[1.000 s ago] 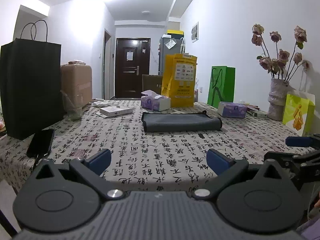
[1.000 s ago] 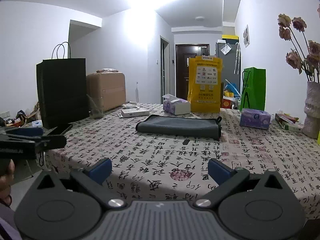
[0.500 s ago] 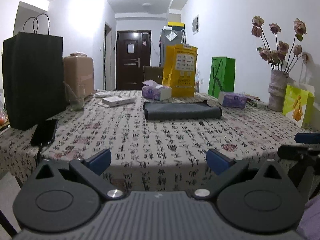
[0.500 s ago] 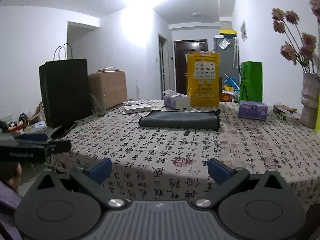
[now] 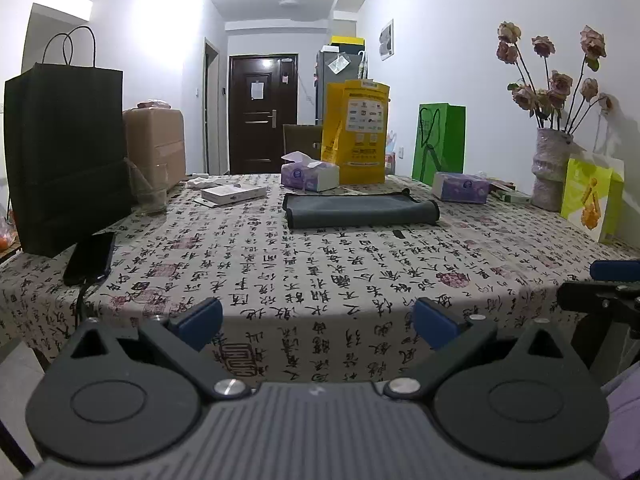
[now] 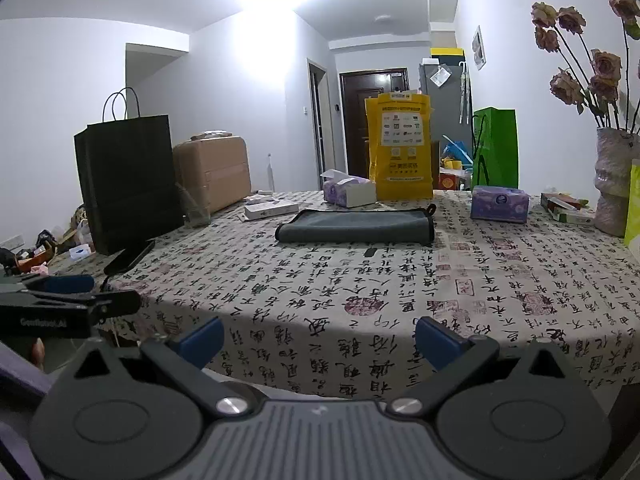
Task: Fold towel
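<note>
At the bottom of both views the 2 grippers hang off the near edge of the table, and both have drawn back and sunk lower than 1 second ago, when they looked over the tablecloth from closer. The left gripper [image 5: 316, 322] has its jaws spread wide with nothing between them, and the right gripper [image 6: 318, 336] is spread and empty in the same way. Each one also shows at the side of the other's view. Past them the tablecloth [image 5: 320, 264] runs up the frame; a phone [image 5: 90, 258] lies at middle left beside a black bag [image 5: 64, 152]. In the centre of the frame, well apart from both grippers, lies the towel [image 5: 360, 210], a grey, narrow, flat bundle that already looks folded. It has not moved in this last second. Behind it stand a tissue box [image 5: 310, 176] and a yellow bag [image 5: 356, 132], and at right a vase [image 5: 550, 172] with flowers. I judge the folding is finished and the hands are retreating.
</note>
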